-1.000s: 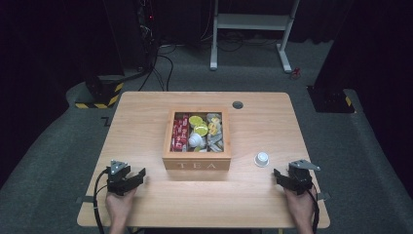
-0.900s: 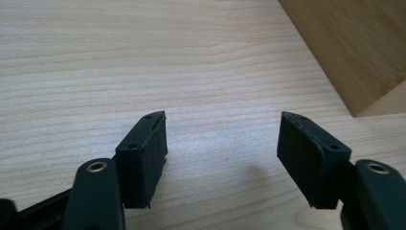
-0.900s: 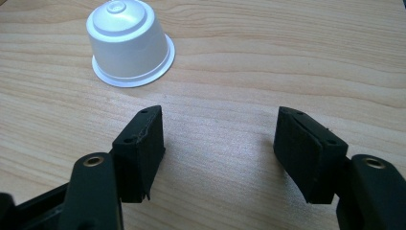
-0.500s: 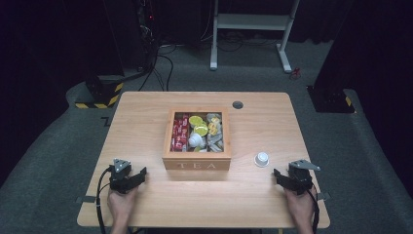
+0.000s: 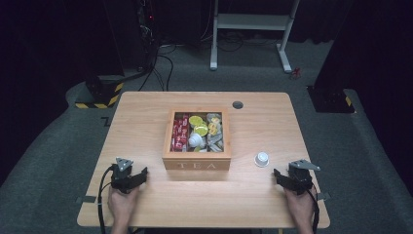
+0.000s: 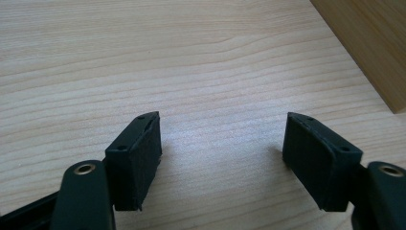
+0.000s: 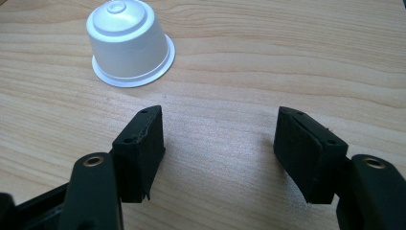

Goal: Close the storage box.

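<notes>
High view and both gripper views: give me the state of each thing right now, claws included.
Tea box: lid off, compartments filled, upright on the table.
Capsule: upside down on the table, right of the box, untouched.
Left claw: jaws have just been opening; open, nothing between them.
Right claw: open, empty, short of the capsule.
Table: bears box and capsule.

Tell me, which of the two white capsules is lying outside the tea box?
The white capsule standing upside down on the table, right of the tea box and just ahead of the right gripper. The other capsule sits inside the box.
</notes>
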A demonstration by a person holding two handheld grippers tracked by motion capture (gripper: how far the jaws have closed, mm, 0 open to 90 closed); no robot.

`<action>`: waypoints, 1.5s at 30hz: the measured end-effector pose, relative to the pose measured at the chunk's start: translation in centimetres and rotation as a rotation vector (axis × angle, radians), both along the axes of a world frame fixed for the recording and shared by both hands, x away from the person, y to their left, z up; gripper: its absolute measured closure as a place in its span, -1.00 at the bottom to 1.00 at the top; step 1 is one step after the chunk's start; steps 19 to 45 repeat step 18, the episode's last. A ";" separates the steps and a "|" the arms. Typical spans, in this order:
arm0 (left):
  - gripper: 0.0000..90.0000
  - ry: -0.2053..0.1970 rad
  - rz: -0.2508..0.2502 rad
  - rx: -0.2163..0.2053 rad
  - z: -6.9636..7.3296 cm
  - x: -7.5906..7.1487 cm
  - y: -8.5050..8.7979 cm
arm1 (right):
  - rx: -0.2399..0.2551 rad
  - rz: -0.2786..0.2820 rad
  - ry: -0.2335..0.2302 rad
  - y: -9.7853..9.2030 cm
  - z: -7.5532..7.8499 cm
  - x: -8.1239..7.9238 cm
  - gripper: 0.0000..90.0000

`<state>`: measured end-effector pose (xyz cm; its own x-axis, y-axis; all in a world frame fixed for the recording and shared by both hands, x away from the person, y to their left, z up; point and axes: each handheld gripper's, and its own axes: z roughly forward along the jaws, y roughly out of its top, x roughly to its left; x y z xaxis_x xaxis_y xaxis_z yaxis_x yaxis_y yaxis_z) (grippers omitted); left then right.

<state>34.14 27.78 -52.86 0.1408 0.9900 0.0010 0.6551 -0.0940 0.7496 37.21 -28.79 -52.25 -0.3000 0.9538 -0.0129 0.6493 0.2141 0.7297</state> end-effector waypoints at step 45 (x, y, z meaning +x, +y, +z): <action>-0.38 0.002 -0.006 0.000 0.0 0.0 0.0 | 0.001 -0.001 0.000 0.0 0.0 0.0 -0.23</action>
